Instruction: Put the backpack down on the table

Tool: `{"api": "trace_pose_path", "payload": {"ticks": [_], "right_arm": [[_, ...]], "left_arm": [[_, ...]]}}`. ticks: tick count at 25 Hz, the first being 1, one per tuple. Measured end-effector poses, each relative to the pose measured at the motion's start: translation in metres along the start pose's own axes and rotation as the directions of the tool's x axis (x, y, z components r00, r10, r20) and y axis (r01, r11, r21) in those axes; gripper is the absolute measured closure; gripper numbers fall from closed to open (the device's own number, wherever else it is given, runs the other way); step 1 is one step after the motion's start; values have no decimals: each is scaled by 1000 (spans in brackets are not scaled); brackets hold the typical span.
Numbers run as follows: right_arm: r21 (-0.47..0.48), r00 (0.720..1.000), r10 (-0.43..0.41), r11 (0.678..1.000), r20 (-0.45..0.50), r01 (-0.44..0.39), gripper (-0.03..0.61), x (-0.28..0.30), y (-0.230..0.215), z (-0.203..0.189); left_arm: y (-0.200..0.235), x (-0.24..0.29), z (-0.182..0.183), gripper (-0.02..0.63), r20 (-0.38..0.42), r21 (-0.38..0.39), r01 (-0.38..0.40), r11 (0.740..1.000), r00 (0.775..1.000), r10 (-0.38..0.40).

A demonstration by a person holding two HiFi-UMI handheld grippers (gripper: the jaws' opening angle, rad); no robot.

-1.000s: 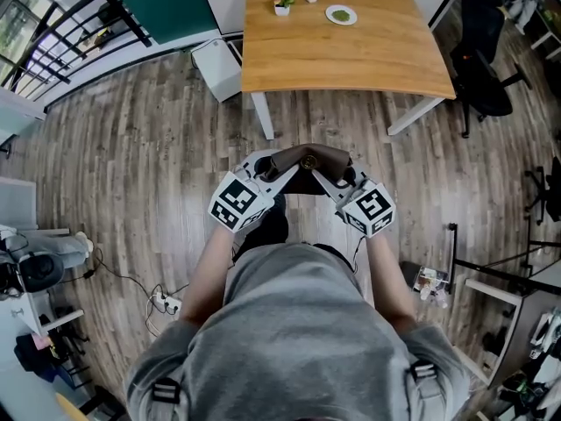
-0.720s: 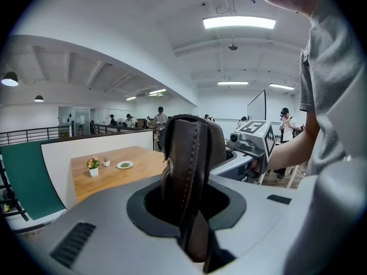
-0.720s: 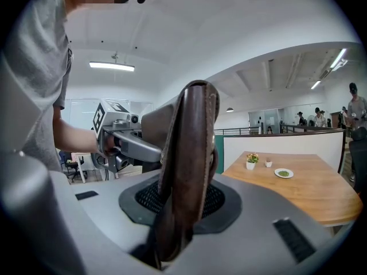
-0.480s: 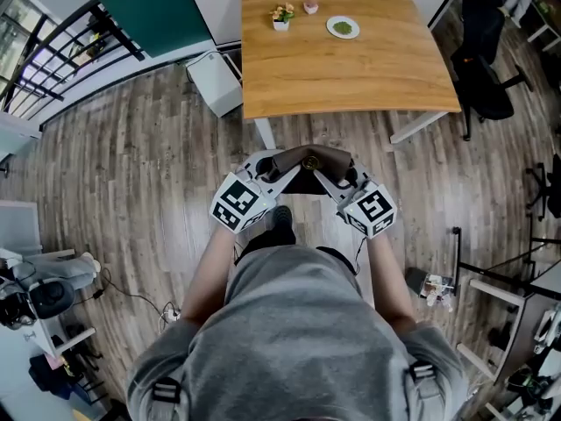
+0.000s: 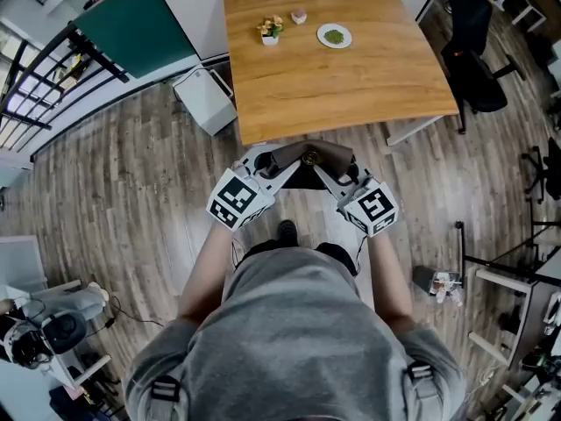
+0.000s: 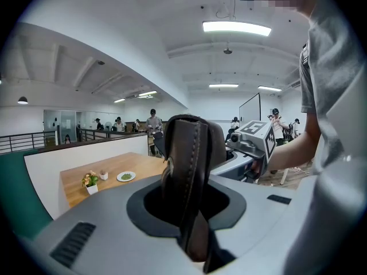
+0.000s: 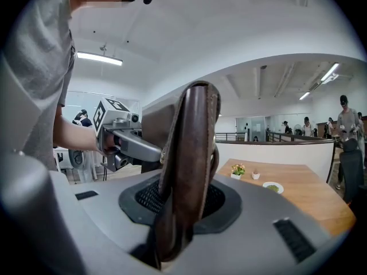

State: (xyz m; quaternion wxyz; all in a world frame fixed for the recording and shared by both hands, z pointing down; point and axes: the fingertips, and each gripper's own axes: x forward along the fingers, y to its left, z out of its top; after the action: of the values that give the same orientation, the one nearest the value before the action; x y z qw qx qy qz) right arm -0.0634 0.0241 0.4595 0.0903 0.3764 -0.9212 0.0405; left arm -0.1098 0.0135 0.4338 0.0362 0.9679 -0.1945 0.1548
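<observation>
A person in a grey shirt (image 5: 289, 340) stands on a wood-plank floor (image 5: 131, 191), arms stretched forward, with a gripper in each hand. The left gripper (image 5: 266, 160) and right gripper (image 5: 338, 170) each pinch a brown leather strap of the backpack (image 5: 307, 158). The left gripper view shows the stitched strap (image 6: 189, 171) clamped upright between the jaws, and the right gripper view shows the other strap (image 7: 186, 171) clamped the same way. The backpack hangs between the two tools above the floor, right at the near edge of a wooden table (image 5: 351, 86) and not set down on it. At the table's far end stand a small potted flower (image 5: 269, 30), a little cup (image 5: 299, 15) and a white plate (image 5: 334, 35) with something green on it. A white box (image 5: 206, 99) sits on the floor left of the table, and a black office chair (image 5: 473, 68) stands to its right.
</observation>
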Motion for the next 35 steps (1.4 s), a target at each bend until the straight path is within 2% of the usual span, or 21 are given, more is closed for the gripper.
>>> {"api": "trace_pose_path", "payload": {"ticks": [6,12,25,28,35], "right_arm": [[-40,999,-34,999,17,34,462,19,-26,15],[-40,999,-37,999,14,38,460,28,-56,16],[-43,998,51,998,29,-50,460,58,-164,29],[-71,996,80,994,40,-77,460,57,-193,30],[-68,989,143,988,40,-140,461,67,-234,25]], "left_arm": [[30,13,16,520,28,25,12,1000,1000,-13],[51,36,21,520,20,20,3,1000,1000,-4],[118,118,53,522,-17,6,-95,995,995,95],[127,140,66,522,-17,16,-124,992,992,125],[149,173,70,522,-36,5,-185,983,982,185]]}}
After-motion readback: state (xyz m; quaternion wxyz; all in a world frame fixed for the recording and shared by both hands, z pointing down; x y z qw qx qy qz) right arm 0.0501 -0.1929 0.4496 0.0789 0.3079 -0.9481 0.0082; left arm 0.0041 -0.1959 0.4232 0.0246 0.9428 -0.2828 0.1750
